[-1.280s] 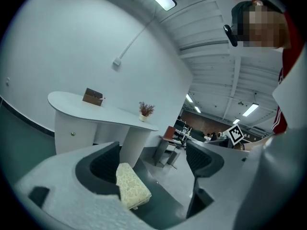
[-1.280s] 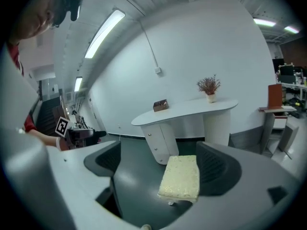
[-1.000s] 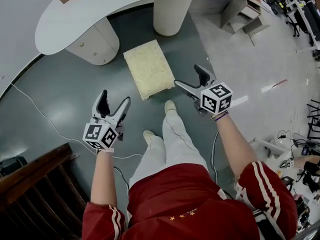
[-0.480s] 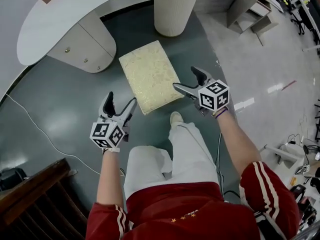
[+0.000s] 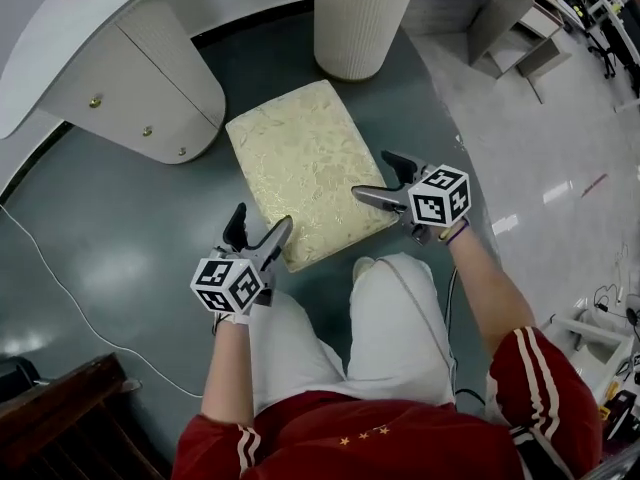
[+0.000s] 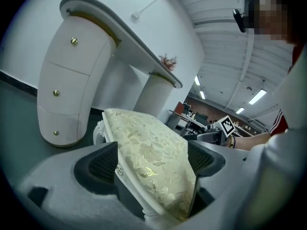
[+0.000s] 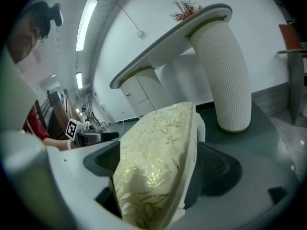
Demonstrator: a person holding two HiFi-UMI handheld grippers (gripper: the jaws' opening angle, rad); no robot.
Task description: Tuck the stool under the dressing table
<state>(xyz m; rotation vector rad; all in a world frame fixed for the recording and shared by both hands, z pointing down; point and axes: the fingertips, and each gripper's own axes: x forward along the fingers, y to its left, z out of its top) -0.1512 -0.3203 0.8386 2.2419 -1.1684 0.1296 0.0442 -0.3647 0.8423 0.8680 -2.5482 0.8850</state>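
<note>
Stool edges sit between the spread jaws of my left gripper and right gripper. From overhead I can't see its legs, and the dressing table is cropped.

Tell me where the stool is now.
Head view, centre: the stool stands before the dressing table, near corners inside the left gripper and right gripper.

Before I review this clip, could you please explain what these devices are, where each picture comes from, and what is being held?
A person holds a two-jaw gripper in each hand. One picture looks down from a head camera; the other two look along each gripper's jaws. On the grey floor stands a cream cushioned stool, before the white dressing table. The left gripper and right gripper each straddle the stool's near end with open jaws; neither looks clamped.
</note>
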